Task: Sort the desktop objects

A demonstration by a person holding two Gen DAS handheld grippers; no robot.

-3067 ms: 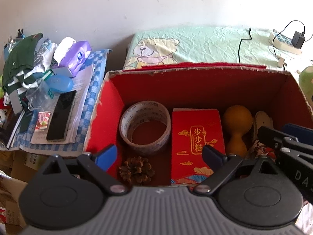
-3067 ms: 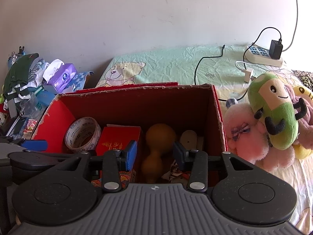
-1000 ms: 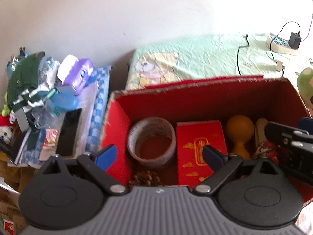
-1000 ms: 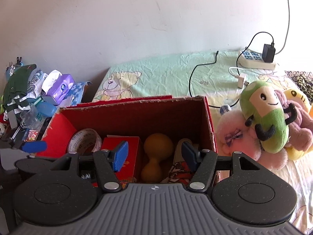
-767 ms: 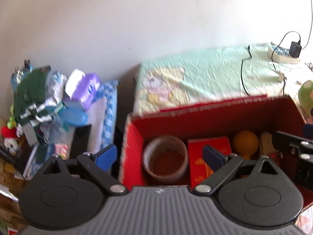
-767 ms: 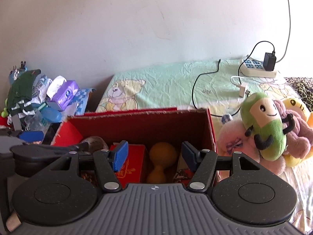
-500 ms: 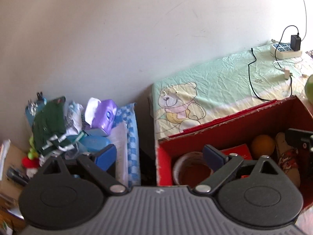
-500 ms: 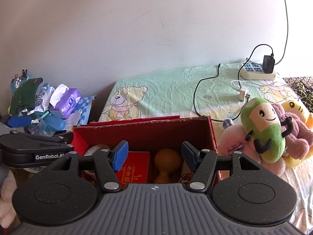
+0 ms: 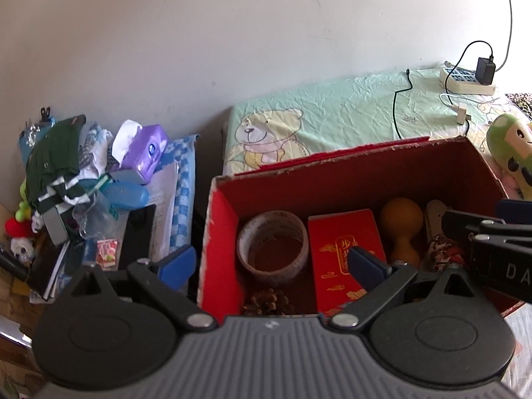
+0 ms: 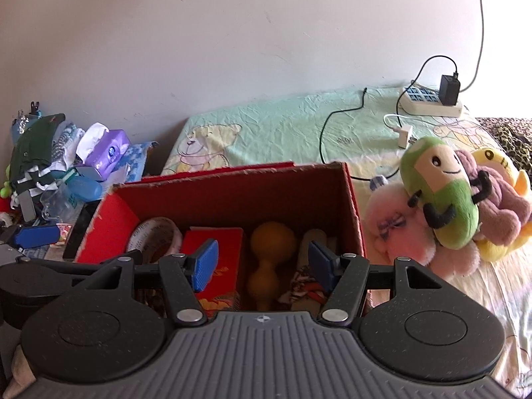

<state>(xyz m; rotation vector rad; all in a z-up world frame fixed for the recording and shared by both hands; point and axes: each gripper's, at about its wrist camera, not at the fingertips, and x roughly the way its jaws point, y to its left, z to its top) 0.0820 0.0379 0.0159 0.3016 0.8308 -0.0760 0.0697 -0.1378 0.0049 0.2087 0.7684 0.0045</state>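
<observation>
Cardboard box [image 9: 226, 232], red inside, sits on the bed with the sorted things in a row: tape roll [image 9: 273, 246] at the left, red envelope packet [image 9: 345, 249] beside it, then orange gourd [image 9: 400, 226], with a pine cone [image 9: 269, 301] near the front wall. Your left gripper [image 9: 271, 264] hangs spread wide and empty, straddling the box's left wall. Your right gripper [image 10: 262, 262] is also parted and empty above the gourd. Plush toys [image 10: 442, 193] lie just right of the box; a purple tissue pack [image 9: 146, 151] tops the clutter at the left.

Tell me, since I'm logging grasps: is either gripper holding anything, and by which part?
Nothing is held. The left gripper and right gripper both have open, empty jaws above the red box.
</observation>
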